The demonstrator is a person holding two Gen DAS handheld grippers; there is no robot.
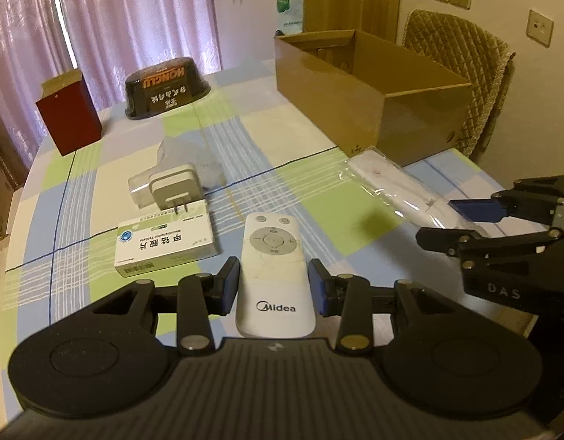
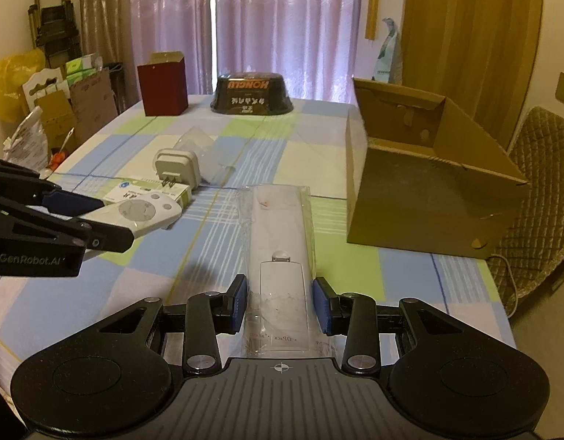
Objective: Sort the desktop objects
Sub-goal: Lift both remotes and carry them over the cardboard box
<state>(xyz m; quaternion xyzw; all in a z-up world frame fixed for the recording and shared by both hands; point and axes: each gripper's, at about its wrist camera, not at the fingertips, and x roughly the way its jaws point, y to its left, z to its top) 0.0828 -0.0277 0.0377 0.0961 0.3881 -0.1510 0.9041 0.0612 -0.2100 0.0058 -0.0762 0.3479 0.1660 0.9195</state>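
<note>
Both claws straddle a remote apiece on the checked desk, with the open cardboard box as my landmark. My left claw has its blue pads on either side of the white Midea remote, which lies flat on the cloth, well short of the box and to its left; a sliver of gap shows at each pad, so I read the jaws as parted, closing in but not yet gripping. My right claw brackets the bagged remote, a white handset in a clear plastic sleeve lying just before the box's near corner; here too the pads stand clear of the plastic, so it holds nothing. Whether these two are being picked up or have just been set down, I cannot tell from this alone. The risks I see: the sleeve is slick and loose, so pads closing on film rather than on the handset could let it slide out on a lift; the Midea remote is smooth and tapered, and a grip near its tail would leave the long front end to droop or twist. The medicine box and the white plug adapter sit just left of that remote, farther from the cardboard box, and a sideways drift could nudge them. The claws are near each other, so crossing toward the box together risks a knock.
</note>
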